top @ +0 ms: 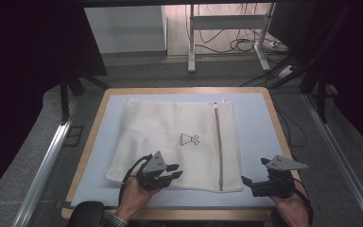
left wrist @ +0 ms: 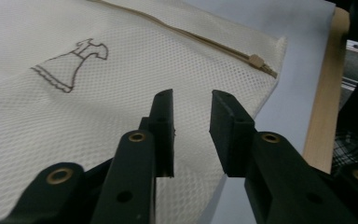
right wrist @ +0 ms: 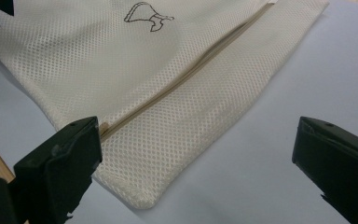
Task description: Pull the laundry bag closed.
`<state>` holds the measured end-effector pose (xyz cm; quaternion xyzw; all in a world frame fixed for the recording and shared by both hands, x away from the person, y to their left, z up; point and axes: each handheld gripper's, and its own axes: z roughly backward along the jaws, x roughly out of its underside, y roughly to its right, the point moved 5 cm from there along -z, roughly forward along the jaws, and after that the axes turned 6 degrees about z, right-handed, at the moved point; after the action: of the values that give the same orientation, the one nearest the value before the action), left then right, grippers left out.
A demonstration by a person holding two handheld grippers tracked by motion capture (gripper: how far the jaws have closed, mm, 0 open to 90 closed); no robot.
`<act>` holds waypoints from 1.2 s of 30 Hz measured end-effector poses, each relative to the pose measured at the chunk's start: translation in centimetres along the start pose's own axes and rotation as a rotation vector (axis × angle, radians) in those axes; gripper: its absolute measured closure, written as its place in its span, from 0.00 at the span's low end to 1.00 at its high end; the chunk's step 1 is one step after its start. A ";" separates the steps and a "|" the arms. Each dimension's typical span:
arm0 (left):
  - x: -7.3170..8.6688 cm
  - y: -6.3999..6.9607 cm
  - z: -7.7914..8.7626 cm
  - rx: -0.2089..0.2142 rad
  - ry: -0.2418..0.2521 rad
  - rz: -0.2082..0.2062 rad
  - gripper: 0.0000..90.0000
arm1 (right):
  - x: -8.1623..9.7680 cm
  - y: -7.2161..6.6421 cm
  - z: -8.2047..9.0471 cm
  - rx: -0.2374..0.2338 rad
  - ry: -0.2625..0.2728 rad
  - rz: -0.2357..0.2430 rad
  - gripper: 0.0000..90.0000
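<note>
in the high view a cream mesh laundry bag [top: 175,142] lies flat on the blue mat [top: 257,127] of the table, its zipper [top: 218,146] running near to far down the right side; the left gripper [top: 170,172] hovers over the bag's near edge, and the right gripper [top: 250,182] sits just off the bag's near right corner. in the left gripper view the jaws stand a little apart with nothing between them, above the mesh, with the zipper pull [left wrist: 256,60] further on and a small dress outline [left wrist: 70,65] to the left. in the right gripper view the jaws are wide apart, the bag's corner [right wrist: 142,198] and zipper end [right wrist: 105,128] between and below them, untouched. the risk from here: the narrow left jaws could pinch only one mesh layer, or slide off it, so the bag drags and bunches instead of being pinned while the zipper is worked.
</note>
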<state>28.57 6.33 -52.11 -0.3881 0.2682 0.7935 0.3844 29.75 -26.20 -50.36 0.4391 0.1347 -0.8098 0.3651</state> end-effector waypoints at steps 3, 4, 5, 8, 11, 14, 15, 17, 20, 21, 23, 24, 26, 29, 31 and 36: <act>-0.1 0.4 -0.9 0.012 -0.020 -0.027 0.89 | 0.1 0.0 -0.1 0.005 -0.012 -0.001 0.02; -0.1 0.4 -0.9 0.012 -0.020 -0.027 0.91 | 0.1 0.0 -0.1 0.005 -0.012 -0.001 0.02; -0.1 0.5 -1.1 0.013 -0.024 -0.033 0.91 | 0.1 0.0 -0.1 0.006 -0.013 -0.001 0.02; -0.2 0.9 -1.8 0.021 -0.033 -0.052 0.97 | 0.1 0.0 -0.2 0.006 -0.012 -0.006 0.02; -0.3 1.2 -2.4 0.029 -0.045 -0.068 1.00 | 0.1 0.0 -0.3 0.006 -0.018 -0.003 0.02; -0.4 1.3 -3.2 0.057 -0.048 -0.050 1.00 | 0.2 -0.1 -0.4 0.004 -0.025 -0.004 0.02; -0.4 1.3 -3.2 0.057 -0.048 -0.050 1.00 | 0.2 -0.1 -0.4 0.004 -0.025 -0.004 0.02; -0.4 1.4 -3.6 0.068 -0.050 -0.045 1.00 | 0.2 -0.2 -0.5 -0.005 -0.025 -0.007 0.02; -0.4 1.6 -4.3 0.080 -0.057 -0.039 1.00 | 0.3 -0.3 -0.7 -0.011 -0.037 -0.010 0.02; -0.4 1.7 -4.5 0.084 -0.058 -0.037 1.00 | 0.4 -0.3 -0.9 -0.011 -0.049 -0.008 0.02; -0.3 2.0 -4.9 0.090 -0.067 -0.043 1.00 | 0.4 -0.4 -1.0 -0.016 -0.053 -0.008 0.02; -0.3 2.2 -5.2 0.093 -0.065 -0.036 0.99 | 0.4 -0.4 -1.0 -0.022 -0.054 -0.004 0.02; -0.3 2.4 -5.5 0.093 -0.078 -0.052 0.99 | 0.4 -0.6 -1.1 -0.029 -0.052 -0.003 0.02; -0.3 2.8 -6.1 0.098 -0.085 -0.058 1.00 | 0.2 -0.6 -1.1 -0.038 -0.045 -0.003 0.02; -0.3 3.0 -6.5 0.101 -0.088 -0.063 0.99 | 0.2 -0.7 -1.2 -0.047 -0.048 -0.010 0.02; 0.0 3.2 -7.3 0.093 -0.105 -0.069 0.99 | 0.3 -0.8 -1.5 -0.057 -0.076 -0.016 0.02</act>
<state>28.93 -0.68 -55.77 -0.3369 0.2707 0.7857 0.4425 30.03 -25.01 -51.56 0.3961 0.1473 -0.8246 0.3761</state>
